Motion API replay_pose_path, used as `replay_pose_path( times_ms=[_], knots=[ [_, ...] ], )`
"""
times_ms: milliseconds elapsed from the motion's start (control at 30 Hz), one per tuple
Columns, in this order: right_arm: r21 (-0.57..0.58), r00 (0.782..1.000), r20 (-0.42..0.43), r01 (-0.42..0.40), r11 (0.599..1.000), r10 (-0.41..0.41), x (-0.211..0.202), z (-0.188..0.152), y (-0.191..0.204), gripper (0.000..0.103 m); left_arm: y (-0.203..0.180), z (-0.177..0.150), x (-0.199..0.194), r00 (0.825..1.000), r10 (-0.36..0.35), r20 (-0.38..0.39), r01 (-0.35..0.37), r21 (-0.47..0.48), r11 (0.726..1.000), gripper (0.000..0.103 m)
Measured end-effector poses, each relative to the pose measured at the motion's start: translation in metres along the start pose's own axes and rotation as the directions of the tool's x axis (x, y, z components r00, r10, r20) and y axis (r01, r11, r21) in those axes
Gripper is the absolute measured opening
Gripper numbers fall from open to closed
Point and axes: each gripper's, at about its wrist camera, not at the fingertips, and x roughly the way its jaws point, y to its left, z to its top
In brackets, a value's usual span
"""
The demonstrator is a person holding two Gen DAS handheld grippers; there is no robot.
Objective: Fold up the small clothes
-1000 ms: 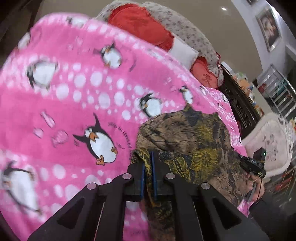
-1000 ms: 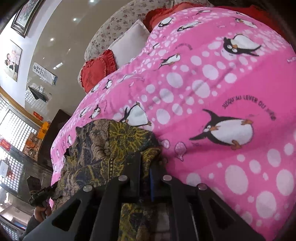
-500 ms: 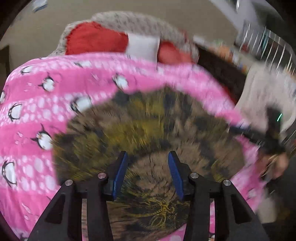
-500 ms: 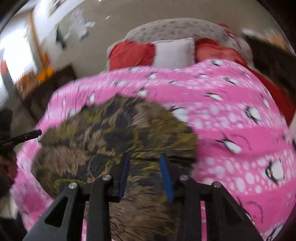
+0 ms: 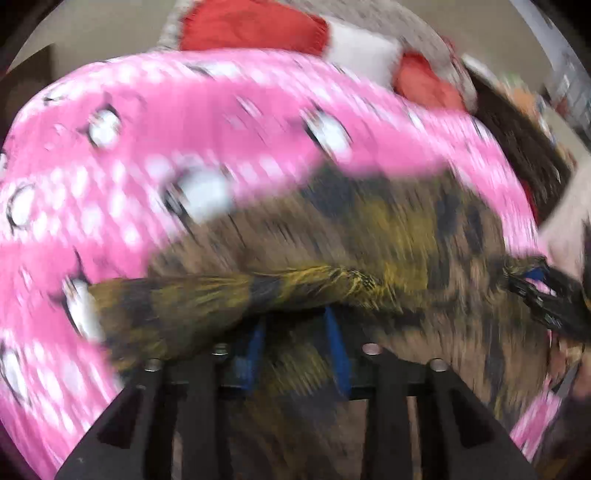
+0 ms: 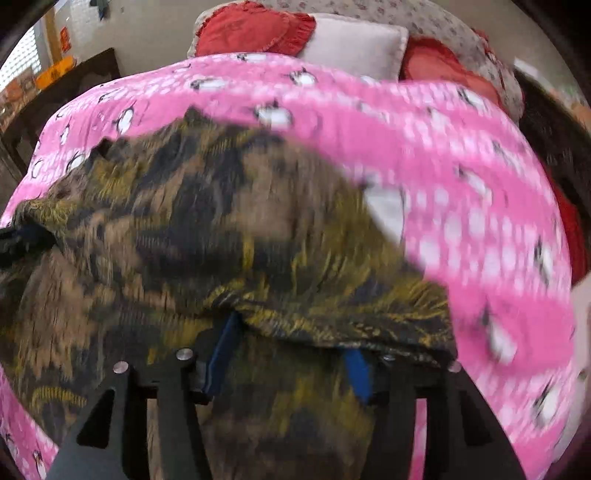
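A brown, black and yellow patterned garment (image 5: 369,240) lies on the pink penguin blanket (image 5: 184,129). It also shows in the right wrist view (image 6: 207,221). My left gripper (image 5: 295,343) is open, its blue pads apart, with the garment's near hem lying across the fingertips. My right gripper (image 6: 288,354) is open too, the hem draped over its blue-padded fingertips. The right gripper also shows at the right edge of the left wrist view (image 5: 535,284), at the garment's corner. Both views are motion-blurred.
Red cushions (image 6: 255,29) and a white pillow (image 6: 354,44) sit against a speckled headboard (image 6: 424,18) at the far end of the bed. Dark wooden furniture (image 5: 517,129) stands to the right of the bed, and more (image 6: 74,81) to the left.
Both grippers were shut on the garment a second ago; they have opened and let it go. The garment is spread wide on the blanket, and both grippers are at its near hem.
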Motion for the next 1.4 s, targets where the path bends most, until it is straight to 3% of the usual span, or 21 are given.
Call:
replay_pose_path(
  times_ms=[33, 67, 133, 167, 267, 367, 467, 500, 567, 667, 767, 1400],
  knots=[
    [0.001, 0.997, 0.079, 0.004, 1.0, -0.004, -0.01, 0.01, -0.002, 0.053, 0.008, 0.01, -0.012, 0.996, 0.036, 0.084, -0.033, -0.042, 0.999, 0.011],
    [0.032, 0.977, 0.214, -0.004, 0.999, -0.003, -0.029, 0.018, -0.009, 0.053, 0.015, 0.015, -0.022, 0.986, 0.075, 0.151, -0.063, -0.082, 0.995, 0.012],
    [0.115, 0.943, 0.327, 0.027, 0.993, -0.063, -0.051, 0.024, -0.02, 0.053, 0.031, 0.017, -0.047, 0.956, 0.123, 0.265, -0.067, -0.211, 0.975, 0.012],
    [0.139, 0.939, 0.338, 0.015, 0.99, -0.062, -0.055, 0.024, -0.023, 0.053, 0.032, 0.013, -0.051, 0.952, 0.105, 0.289, -0.038, -0.227, 0.973, 0.013],
    [0.123, 0.947, 0.321, -0.036, 0.992, -0.005, -0.051, 0.021, -0.015, 0.053, 0.023, 0.007, -0.05, 0.952, 0.061, 0.3, -0.006, -0.18, 0.984, 0.013],
    [0.093, 0.956, 0.292, -0.052, 0.994, 0.022, -0.04, 0.016, 0.001, 0.053, 0.009, 0.0, -0.029, 0.964, 0.026, 0.266, 0.006, -0.12, 0.993, 0.013],
    [0.068, 0.976, 0.217, -0.024, 0.997, 0.009, -0.015, 0.014, 0.011, 0.054, 0.004, -0.012, 0.001, 0.975, 0.062, 0.213, -0.049, -0.069, 0.996, 0.014],
    [0.067, 0.984, 0.175, 0.006, 0.998, -0.017, -0.001, 0.012, 0.009, 0.055, 0.01, -0.019, 0.014, 0.985, 0.043, 0.166, -0.029, -0.087, 0.996, 0.014],
    [0.092, 0.995, 0.104, 0.002, 0.996, -0.012, 0.025, 0.008, 0.001, 0.069, 0.025, -0.021, 0.007, 0.977, -0.013, 0.214, 0.048, -0.159, 0.986, 0.014],
    [0.186, 0.989, 0.116, -0.111, 0.976, 0.091, 0.031, 0.007, -0.02, 0.077, 0.037, -0.021, 0.008, 0.973, -0.07, 0.218, 0.117, -0.209, 0.971, 0.014],
    [0.198, 0.984, 0.121, -0.151, 0.969, 0.129, 0.035, 0.006, -0.024, 0.08, 0.041, -0.021, 0.008, 0.969, -0.081, 0.234, 0.135, -0.225, 0.965, 0.014],
    [0.209, 0.981, 0.137, -0.168, 0.964, 0.141, 0.035, 0.005, -0.03, 0.081, 0.053, -0.027, 0.005, 0.961, -0.115, 0.252, 0.178, -0.242, 0.954, 0.014]
  ],
)
